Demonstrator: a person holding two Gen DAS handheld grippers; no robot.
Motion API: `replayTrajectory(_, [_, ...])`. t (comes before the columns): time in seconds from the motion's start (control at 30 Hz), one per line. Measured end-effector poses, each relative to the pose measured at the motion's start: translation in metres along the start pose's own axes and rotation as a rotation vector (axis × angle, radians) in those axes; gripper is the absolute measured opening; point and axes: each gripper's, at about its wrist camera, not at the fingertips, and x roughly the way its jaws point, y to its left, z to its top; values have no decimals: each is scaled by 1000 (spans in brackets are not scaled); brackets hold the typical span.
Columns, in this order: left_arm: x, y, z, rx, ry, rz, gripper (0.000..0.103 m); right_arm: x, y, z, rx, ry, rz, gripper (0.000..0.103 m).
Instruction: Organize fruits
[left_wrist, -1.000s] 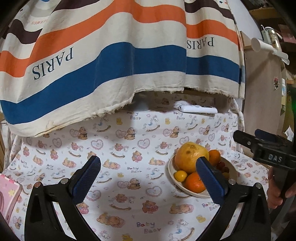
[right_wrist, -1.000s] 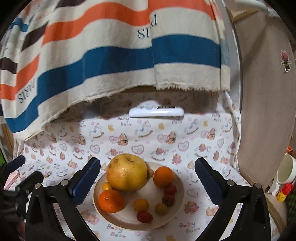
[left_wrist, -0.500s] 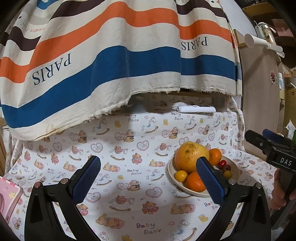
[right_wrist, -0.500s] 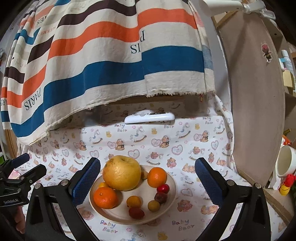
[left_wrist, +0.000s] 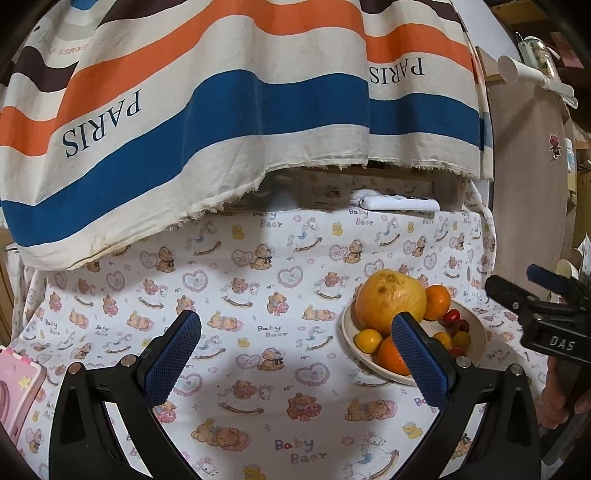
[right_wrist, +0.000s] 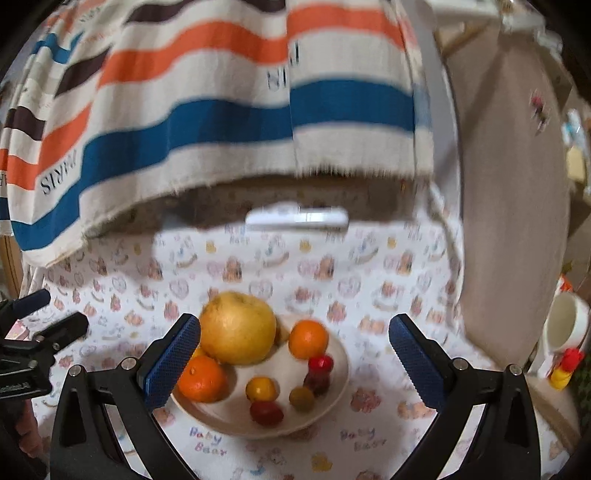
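A cream bowl (right_wrist: 332, 398) on the bear-print cloth holds a large yellow pomelo (right_wrist: 238, 326), two oranges (right_wrist: 201, 378) (right_wrist: 308, 339) and several small red and yellow fruits (right_wrist: 266, 411). My right gripper (right_wrist: 293, 360) is open and empty, above the bowl's near side. My left gripper (left_wrist: 295, 356) is open and empty over bare cloth; the bowl (left_wrist: 476, 332) with the pomelo (left_wrist: 391, 299) lies to its right, behind its right finger. The right gripper shows at the left view's right edge (left_wrist: 546, 314).
A striped "PARIS" cloth (left_wrist: 236, 96) hangs over the back. A white remote (left_wrist: 399, 203) lies under its hem. A wooden panel (right_wrist: 517, 192) stands at right, with a white mug (right_wrist: 565, 325) beside it. A pink object (left_wrist: 16, 387) sits at the left edge.
Both grippers have pulled back and risen a little; the bowl looks smaller and lower in the right view. The right view is blurred by motion. Jaws stay open.
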Motion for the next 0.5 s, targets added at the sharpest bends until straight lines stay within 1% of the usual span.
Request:
replayTrajectory(0.1, [1, 0, 0, 0, 5, -2, 103, -3, 1, -1, -5, -20, -13, 102])
replayTrajectory(0.23, [1, 1, 0, -2, 0, 1, 103, -3, 9, -3, -42, -16, -18, 102])
replayTrajectory(0.5, [1, 2, 0, -1, -1, 3, 103, -4, 7, -2, -33, -16, -27, 102])
